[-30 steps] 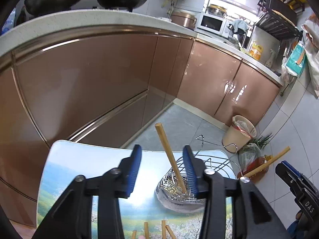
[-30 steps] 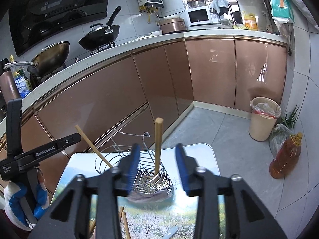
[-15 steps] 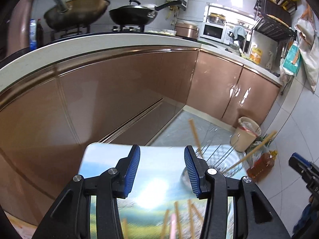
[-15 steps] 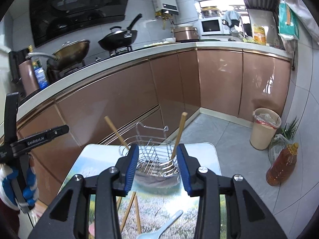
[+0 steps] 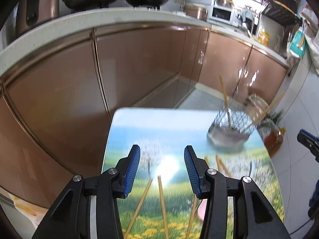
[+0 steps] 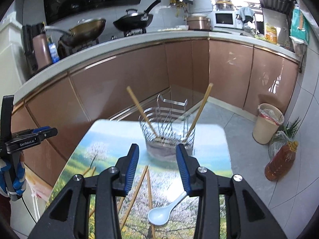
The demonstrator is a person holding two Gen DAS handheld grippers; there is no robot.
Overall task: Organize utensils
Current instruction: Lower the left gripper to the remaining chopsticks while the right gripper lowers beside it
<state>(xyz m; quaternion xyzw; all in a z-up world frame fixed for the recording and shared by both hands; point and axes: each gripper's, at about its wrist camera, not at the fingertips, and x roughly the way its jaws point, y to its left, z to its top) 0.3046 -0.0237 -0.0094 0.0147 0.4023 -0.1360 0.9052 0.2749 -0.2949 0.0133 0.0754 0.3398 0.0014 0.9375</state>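
**Mia:** Left wrist view first. What did it show?

**Ben:** The left gripper (image 5: 161, 166) had its blue jaws apart, with nothing between them. It hung over the near part of the table (image 5: 159, 123), which had a picture of a meadow on it. Loose chopsticks (image 5: 162, 201) lay flat below it. The wire holder (image 5: 231, 128) stood at the far right of the table with two chopsticks leaning in it. That part was blurry.

**Mia:** Why was the gripper there?

**Ben:** I think it was lining up to pick a loose chopstick for the holder.

**Mia:** Any words?

**Ben:** None I could read there.

**Mia:** And the right wrist view?

**Ben:** The right gripper (image 6: 157, 168) was let go too, jaws apart and holding nothing. The holder (image 6: 168, 133) stood just past it in the middle far part of the table. Its two chopsticks (image 6: 142, 112) leaned out left and right because the basket was wide. A white spoon (image 6: 165, 212) lay near, bowl up, beside more loose chopsticks (image 6: 148, 191).

**Mia:** Any writing?

**Ben:** Yes. The left gripper (image 6: 42, 132), at the far left in a blue and white gloved hand (image 6: 15, 177), said "GenRobot.AI".
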